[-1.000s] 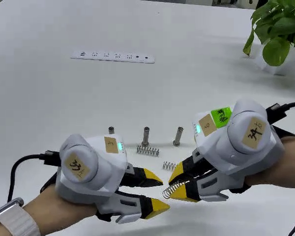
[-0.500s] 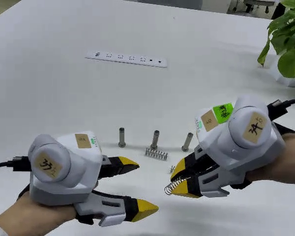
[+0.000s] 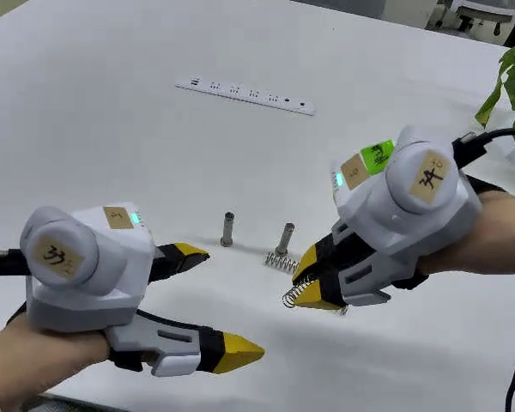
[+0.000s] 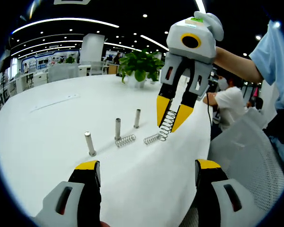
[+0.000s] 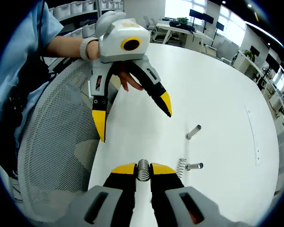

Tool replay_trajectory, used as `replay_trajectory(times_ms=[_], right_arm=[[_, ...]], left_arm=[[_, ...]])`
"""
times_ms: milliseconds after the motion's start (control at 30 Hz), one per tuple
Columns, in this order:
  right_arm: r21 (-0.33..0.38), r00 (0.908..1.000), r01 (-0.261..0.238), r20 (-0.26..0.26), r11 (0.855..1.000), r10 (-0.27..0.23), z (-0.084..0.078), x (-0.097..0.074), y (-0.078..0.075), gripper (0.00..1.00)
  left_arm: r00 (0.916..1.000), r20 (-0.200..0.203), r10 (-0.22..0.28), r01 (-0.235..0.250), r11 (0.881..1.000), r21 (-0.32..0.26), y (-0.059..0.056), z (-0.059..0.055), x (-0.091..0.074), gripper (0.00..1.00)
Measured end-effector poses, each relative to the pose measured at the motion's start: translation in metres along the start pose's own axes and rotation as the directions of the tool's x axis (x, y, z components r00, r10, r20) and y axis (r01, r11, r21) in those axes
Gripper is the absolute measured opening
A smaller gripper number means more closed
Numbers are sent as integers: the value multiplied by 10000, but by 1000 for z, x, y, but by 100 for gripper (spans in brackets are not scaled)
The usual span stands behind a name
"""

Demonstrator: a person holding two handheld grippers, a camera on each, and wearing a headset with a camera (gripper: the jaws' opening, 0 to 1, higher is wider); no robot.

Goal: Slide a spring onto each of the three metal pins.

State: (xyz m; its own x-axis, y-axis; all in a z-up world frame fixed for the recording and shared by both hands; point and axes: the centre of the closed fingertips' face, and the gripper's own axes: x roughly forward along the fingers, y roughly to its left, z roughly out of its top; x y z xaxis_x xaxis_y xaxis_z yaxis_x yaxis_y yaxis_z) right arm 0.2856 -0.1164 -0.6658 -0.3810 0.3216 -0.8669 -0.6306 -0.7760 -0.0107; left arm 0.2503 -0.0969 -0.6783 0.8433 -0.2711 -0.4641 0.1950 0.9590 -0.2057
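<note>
Though still tight on its spring — right gripper nearer the pins

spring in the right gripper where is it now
In the head view the held spring sits pinched in the fingers of the right gripper, just right of the loose spring lying by a pin.
</note>
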Motion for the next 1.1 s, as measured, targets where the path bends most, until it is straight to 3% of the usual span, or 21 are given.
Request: replay_trajectory(times_ms=[100,367,467,567,667,833,1100], right_arm=[[-287,9999,-90,-141,9995,86,6,0,-10,12],[-1114,9977,-215,-667,9935,141,18,2,-35,12],[-1720,9949,-242,-1003,9848,69,22,3,-45,12],[-1779,9950,-215,-1002,9838,36,30,4,-54,12],[-2147,9933,-120,-1150,9766,-130,38,6,-67,12],[-2845,9853,-357,-1704,9580,-138,43,8,-75,12],[-3389,9767,-671,-2144,9384,-76,54,15,-89,12]], left_arm=[[9983,220,534,-531,9985,-148,11,1,-2,90],[9925,240,1195,-1192,9928,-146,24,-2,-7,100],[9907,301,1326,-1325,9912,-51,28,-1,-8,100],[9867,288,1597,-1601,9870,131,35,-1,-9,100],[9845,264,1734,-1739,9845,211,39,-2,-11,100],[9832,163,1820,-1824,9825,364,42,-5,-11,100],[9804,203,1960,-1967,9796,402,45,-4,-12,100]])
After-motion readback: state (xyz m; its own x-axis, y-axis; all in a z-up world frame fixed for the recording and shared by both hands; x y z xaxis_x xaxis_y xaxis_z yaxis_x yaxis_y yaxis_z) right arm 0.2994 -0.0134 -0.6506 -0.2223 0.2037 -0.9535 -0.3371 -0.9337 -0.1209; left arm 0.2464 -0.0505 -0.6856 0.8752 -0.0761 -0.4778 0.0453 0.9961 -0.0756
